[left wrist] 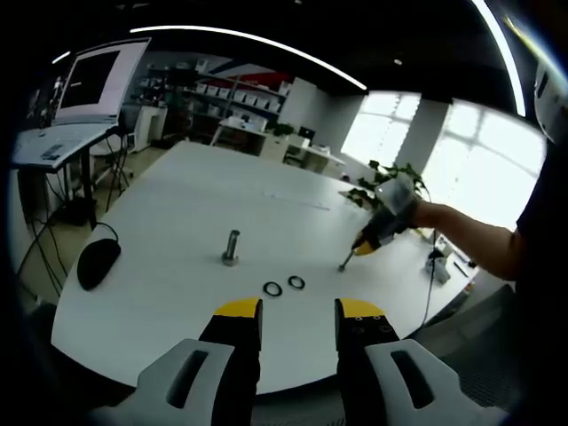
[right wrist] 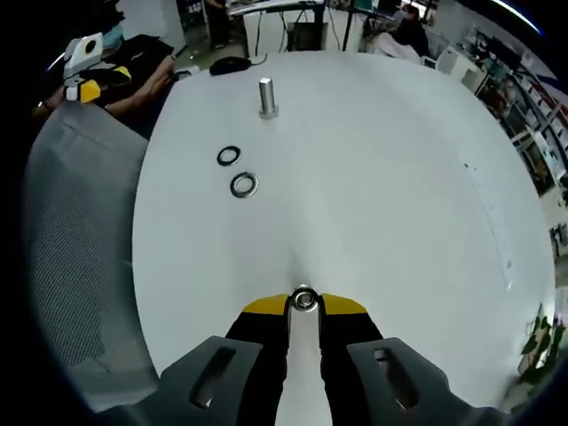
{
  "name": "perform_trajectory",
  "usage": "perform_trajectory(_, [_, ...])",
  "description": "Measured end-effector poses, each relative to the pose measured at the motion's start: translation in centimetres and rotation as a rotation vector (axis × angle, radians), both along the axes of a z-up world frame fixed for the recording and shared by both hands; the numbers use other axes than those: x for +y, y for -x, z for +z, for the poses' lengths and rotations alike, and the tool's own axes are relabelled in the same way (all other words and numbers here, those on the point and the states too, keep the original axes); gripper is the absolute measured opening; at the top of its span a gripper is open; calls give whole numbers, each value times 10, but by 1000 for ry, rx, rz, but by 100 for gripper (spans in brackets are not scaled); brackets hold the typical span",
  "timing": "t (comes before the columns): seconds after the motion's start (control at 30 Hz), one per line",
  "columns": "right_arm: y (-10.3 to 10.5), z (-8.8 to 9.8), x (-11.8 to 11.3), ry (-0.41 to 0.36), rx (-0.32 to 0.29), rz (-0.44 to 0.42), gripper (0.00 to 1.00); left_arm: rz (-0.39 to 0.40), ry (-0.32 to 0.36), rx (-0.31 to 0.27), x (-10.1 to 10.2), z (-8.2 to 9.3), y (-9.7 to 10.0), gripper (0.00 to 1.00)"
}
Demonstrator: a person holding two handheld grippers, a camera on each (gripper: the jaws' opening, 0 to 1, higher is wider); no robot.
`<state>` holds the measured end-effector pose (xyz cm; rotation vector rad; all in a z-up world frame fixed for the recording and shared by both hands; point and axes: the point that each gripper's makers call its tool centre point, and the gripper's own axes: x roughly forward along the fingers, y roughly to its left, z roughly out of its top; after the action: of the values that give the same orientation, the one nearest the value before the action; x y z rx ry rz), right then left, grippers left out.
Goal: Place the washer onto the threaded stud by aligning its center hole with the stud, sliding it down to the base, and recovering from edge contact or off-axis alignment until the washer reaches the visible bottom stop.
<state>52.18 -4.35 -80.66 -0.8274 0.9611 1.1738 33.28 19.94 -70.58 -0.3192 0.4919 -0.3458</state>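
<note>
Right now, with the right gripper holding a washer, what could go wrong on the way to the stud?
1. The right gripper pinches the small silver washer at its very tips, so it may slip or twist out.
2. The upright threaded metal stud stands far across the white table; the washer could arrive tilted and catch on the stud's top.
3. Two loose rings lie near the path and could be knocked.

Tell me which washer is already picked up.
The washer pinched in the right gripper; the other two washers lie flat near the stud.
</note>
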Motion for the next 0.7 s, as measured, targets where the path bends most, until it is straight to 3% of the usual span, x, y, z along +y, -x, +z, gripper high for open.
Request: perform_trajectory(0.7, [-1, -42, -4, 144, 28, 86, 13, 7, 1, 5, 1, -1, 0, 30])
